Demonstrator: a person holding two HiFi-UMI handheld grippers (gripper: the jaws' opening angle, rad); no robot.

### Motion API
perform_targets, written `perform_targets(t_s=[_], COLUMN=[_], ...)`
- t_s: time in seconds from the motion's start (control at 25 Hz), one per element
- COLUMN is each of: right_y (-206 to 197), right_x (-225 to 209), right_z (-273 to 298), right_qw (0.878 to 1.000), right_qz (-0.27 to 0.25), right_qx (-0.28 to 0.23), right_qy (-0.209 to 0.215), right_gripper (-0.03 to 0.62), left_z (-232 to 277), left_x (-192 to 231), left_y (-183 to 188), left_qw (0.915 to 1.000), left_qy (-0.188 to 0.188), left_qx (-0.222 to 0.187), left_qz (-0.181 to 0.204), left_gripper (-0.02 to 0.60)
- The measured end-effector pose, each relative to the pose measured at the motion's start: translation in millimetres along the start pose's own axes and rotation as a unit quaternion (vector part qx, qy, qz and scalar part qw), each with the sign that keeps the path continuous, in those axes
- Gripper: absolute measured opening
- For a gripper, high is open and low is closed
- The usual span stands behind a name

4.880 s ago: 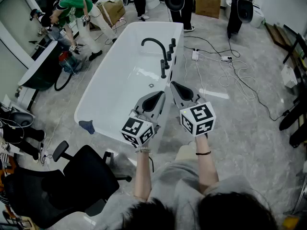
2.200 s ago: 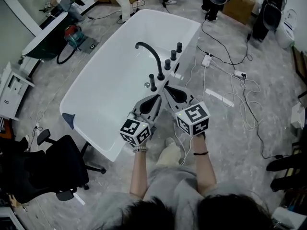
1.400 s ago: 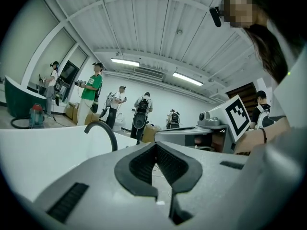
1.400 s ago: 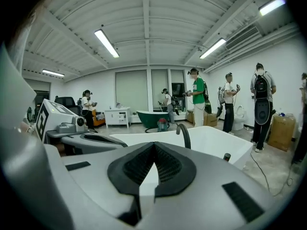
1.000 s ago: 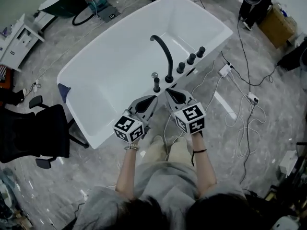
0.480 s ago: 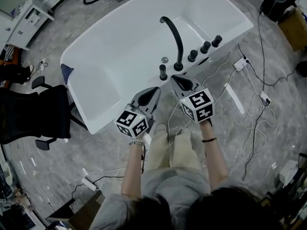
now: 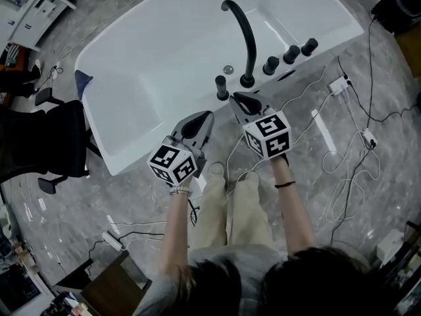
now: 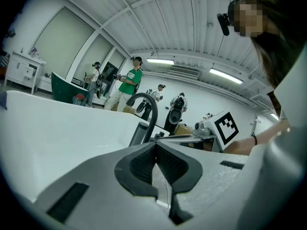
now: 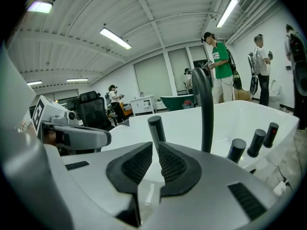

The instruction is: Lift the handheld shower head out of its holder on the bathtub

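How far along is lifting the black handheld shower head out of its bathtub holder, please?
Done: nothing; the black cylindrical shower head stands upright in its holder on the rim of the white bathtub. In hand: the right gripper is close beside it, jaws opening, nothing between them; the left gripper is shut, empty. Left: grasp, lift.

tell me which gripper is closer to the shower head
Right. The right gripper sits just short of the shower head, fingers opening, nothing between them; the left gripper hangs farther back, off to its left.
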State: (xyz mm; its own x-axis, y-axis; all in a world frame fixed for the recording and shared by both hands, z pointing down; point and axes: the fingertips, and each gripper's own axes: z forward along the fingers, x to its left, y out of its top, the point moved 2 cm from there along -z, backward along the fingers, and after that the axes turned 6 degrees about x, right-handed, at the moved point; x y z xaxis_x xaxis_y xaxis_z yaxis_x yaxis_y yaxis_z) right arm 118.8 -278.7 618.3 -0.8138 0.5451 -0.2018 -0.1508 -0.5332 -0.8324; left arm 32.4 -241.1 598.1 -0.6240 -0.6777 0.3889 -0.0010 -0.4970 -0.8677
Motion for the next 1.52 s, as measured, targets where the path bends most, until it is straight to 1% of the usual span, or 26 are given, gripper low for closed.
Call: perform_targets(t_s=[0.08, 0.2, 0.32, 0.52, 1.04, 1.16, 1.28, 1.4, 1.52], right_y=[-9, -18, -21, -25, -32, -30, -29, -29, -25], right_x=[-4, -9, -10, -13, -21, -20, -22, -22, -22], right_z=[11, 29, 47, 68, 107, 109, 108, 106, 96], right_qw=[1.0, 1.0, 1.0, 0.999, 0.999, 0.999, 0.999, 0.998, 0.998], right_qz=[0.004, 0.002, 0.004, 0.009, 0.027, 0.013, 0.002, 0.007, 0.014], right_qx=[0.006, 0.015, 0.018, 0.023, 0.038, 0.04, 0.05, 0.057, 0.053], right_qy=[0.006, 0.013, 0.022, 0.029, 0.02, 0.019, 0.002, -0.014, -0.023], right_gripper=[0.054, 0.069, 0.117, 0.16, 0.164, 0.164, 0.152, 0.144, 0.142], left_z=[6, 14, 17, 20, 23, 25, 26, 26, 24], left_x=[7, 16, 25, 31, 52, 53, 51, 48, 41], left_y=[-5, -13, -16, -23, -36, -37, -37, -33, -28], left_qw=[1.0, 0.9999, 0.9995, 0.9987, 0.9968, 0.9966, 0.9965, 0.9965, 0.997], left_qy=[0.004, 0.009, 0.021, 0.033, 0.049, 0.05, 0.049, 0.047, 0.046], left_qx=[0.0, 0.002, -0.002, -0.003, 0.007, 0.009, 0.013, 0.015, 0.024], left_qz=[-0.003, -0.009, -0.022, -0.038, -0.063, -0.064, -0.066, -0.067, -0.058], left_gripper=[0.005, 0.005, 0.005, 0.005, 0.005, 0.005, 0.005, 0.005, 0.005])
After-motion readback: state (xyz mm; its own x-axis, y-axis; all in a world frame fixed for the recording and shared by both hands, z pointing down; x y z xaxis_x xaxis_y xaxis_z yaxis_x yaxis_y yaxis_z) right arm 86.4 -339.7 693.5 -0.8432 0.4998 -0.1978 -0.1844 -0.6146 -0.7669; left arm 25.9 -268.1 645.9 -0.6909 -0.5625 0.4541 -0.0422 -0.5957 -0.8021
